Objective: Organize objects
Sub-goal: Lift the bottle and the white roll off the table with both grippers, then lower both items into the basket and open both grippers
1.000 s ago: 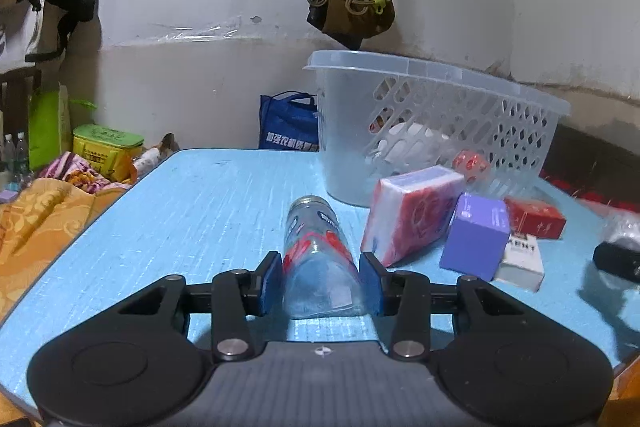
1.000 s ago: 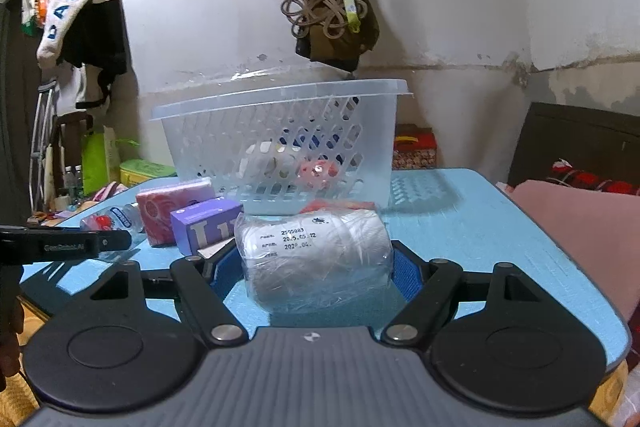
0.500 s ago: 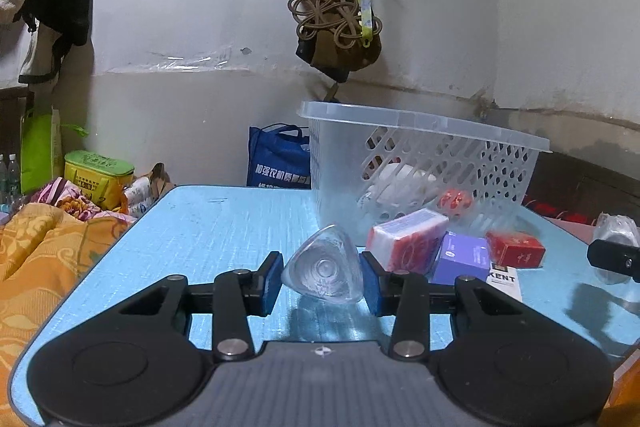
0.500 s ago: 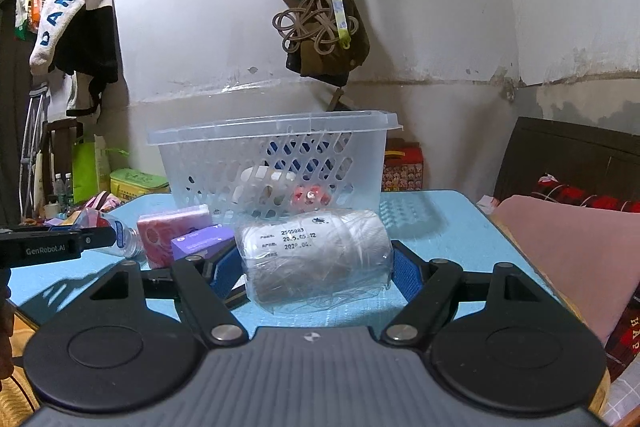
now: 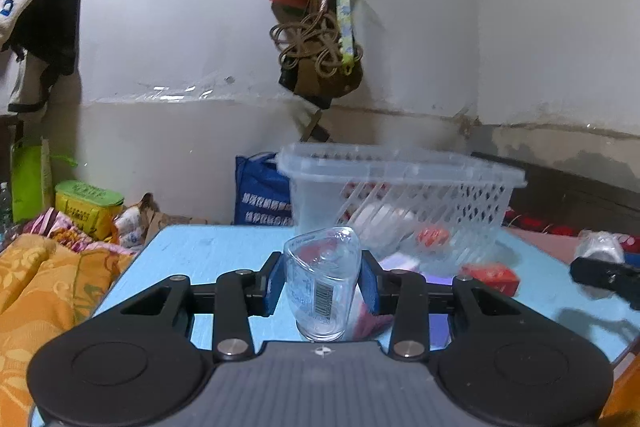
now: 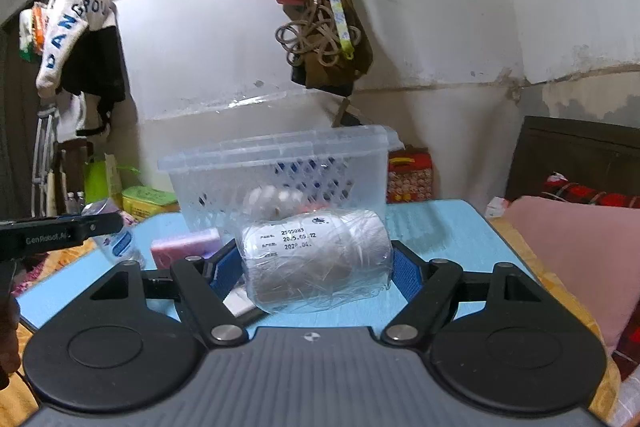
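Note:
My left gripper (image 5: 322,283) is shut on a clear plastic bottle (image 5: 322,287), held above the blue table (image 5: 200,255) with its base tipped upward; the bottle also shows in the right wrist view (image 6: 118,241). My right gripper (image 6: 316,267) is shut on a plastic-wrapped white roll (image 6: 316,259), held above the table (image 6: 436,227). A clear perforated basket (image 5: 404,199) stands on the table beyond both grippers and holds a white item and a red item; it also shows in the right wrist view (image 6: 276,171).
A pink tissue pack (image 6: 186,245) and a red box (image 5: 490,277) lie on the table near the basket. Orange bedding (image 5: 44,291) lies left of the table, a pink cushion (image 6: 576,259) right. Bags hang on the wall (image 5: 320,39).
My left gripper lifted the bottle off the table and tilted it base-up. My right gripper rose with the wrapped roll. Both views now look more level, toward the basket.

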Demonstrator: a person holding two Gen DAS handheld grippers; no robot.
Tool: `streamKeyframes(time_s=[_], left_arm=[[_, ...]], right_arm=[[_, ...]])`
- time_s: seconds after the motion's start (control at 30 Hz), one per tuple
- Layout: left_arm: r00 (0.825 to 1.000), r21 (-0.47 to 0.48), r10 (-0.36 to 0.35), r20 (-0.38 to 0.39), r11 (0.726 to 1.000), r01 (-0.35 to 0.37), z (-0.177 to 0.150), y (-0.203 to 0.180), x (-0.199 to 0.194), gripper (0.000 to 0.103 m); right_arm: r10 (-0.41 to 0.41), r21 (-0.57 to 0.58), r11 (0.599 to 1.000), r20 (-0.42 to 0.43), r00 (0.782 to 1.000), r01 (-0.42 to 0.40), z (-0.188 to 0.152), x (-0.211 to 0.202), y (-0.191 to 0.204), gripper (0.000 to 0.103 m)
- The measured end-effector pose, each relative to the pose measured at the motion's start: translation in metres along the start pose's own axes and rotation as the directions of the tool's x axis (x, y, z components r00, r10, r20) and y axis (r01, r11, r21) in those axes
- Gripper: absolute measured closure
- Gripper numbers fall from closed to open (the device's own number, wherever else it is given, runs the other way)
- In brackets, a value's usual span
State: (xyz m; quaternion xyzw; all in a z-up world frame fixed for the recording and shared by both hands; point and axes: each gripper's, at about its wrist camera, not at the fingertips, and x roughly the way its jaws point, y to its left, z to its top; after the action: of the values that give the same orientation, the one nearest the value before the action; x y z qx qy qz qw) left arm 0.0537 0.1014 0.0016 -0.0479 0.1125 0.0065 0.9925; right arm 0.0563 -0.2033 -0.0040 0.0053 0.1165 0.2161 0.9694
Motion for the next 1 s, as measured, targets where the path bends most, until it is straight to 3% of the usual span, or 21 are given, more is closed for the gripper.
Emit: streamKeyframes(time_s=[0.2,0.3,0.37,0.47,0.63,1.0], left_arm=[[0.991,0.01,-0.081,0.105,0.997,0.08,0.061,-0.004,-0.007,0.06],[0.981,0.023,-0.139,0.135,0.99,0.137,0.098,-0.009,0.01,0.06],[0.979,0.029,-0.163,0.121,0.987,0.16,0.115,-0.014,0.031,0.06],[0.975,0.002,-0.214,0.068,0.977,0.214,0.133,-0.014,0.074,0.06],[0.973,-0.028,-0.229,-0.011,0.973,0.228,0.126,-0.019,0.122,0.06],[0.985,-0.008,-0.163,-0.052,0.987,0.162,0.11,-0.019,0.151,0.059]], right_arm=[[-0.022,-0.043,0.999,0.101,0.995,0.027,0.052,0.005,0.006,0.024],[-0.061,-0.054,0.996,0.118,0.991,0.068,0.082,0.03,0.011,0.024],[-0.076,-0.045,0.996,0.094,0.993,0.08,0.101,0.056,0.012,0.024],[-0.166,-0.037,0.985,0.053,0.985,0.168,0.117,0.093,0.014,0.024],[-0.252,-0.029,0.967,-0.022,0.968,0.251,0.117,0.134,0.014,0.024],[-0.227,-0.044,0.973,-0.072,0.971,0.225,0.104,0.155,0.019,0.024]])
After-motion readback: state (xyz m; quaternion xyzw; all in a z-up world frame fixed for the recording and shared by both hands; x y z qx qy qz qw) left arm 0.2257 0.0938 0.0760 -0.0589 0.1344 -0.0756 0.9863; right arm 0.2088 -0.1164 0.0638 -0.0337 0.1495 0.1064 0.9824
